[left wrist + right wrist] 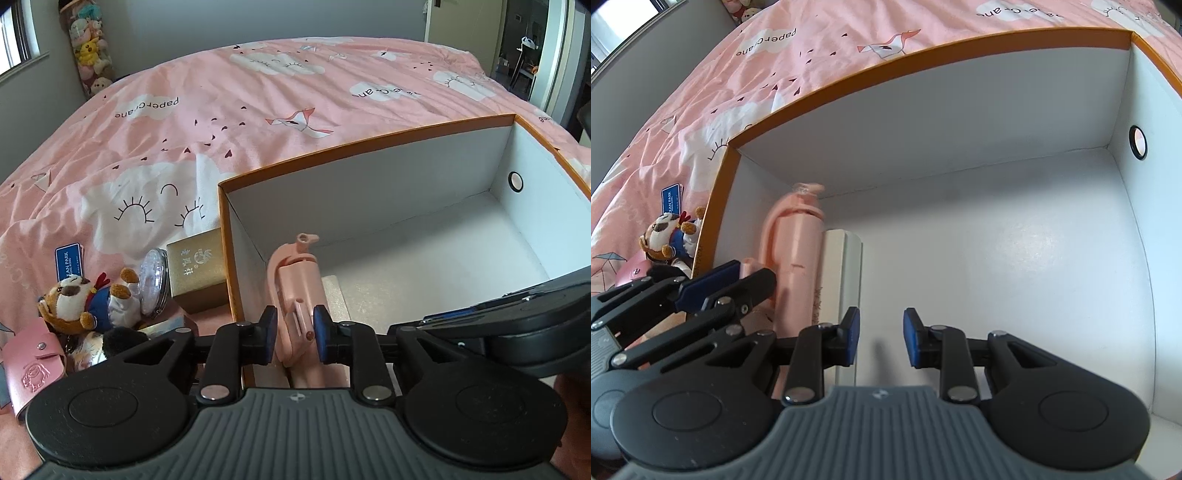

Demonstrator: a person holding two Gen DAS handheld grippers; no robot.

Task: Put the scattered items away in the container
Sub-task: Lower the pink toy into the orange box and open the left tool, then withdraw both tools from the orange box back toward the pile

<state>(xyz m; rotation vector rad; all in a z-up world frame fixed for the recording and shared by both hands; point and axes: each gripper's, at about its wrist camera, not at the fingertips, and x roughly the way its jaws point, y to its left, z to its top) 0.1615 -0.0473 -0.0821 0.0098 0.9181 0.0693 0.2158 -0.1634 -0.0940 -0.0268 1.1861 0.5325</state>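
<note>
A white box with orange rim (354,146) stands on the pink bed; it also shows in the right wrist view (923,51). My left gripper (294,330) is shut on a pink folding tool (295,280) and holds it inside the box at its left wall, beside a flat white box (336,295). In the right wrist view the pink tool (796,251) lies against the flat white box (846,266). My right gripper (878,338) is open and empty over the box floor. The left gripper's fingers (713,280) show at its left.
Outside the box's left wall lie a plush dog (83,301), a gold box (197,269), a round clear case (153,280), a pink leather pouch (31,363) and a blue card (67,260). The pink duvet (221,110) stretches behind.
</note>
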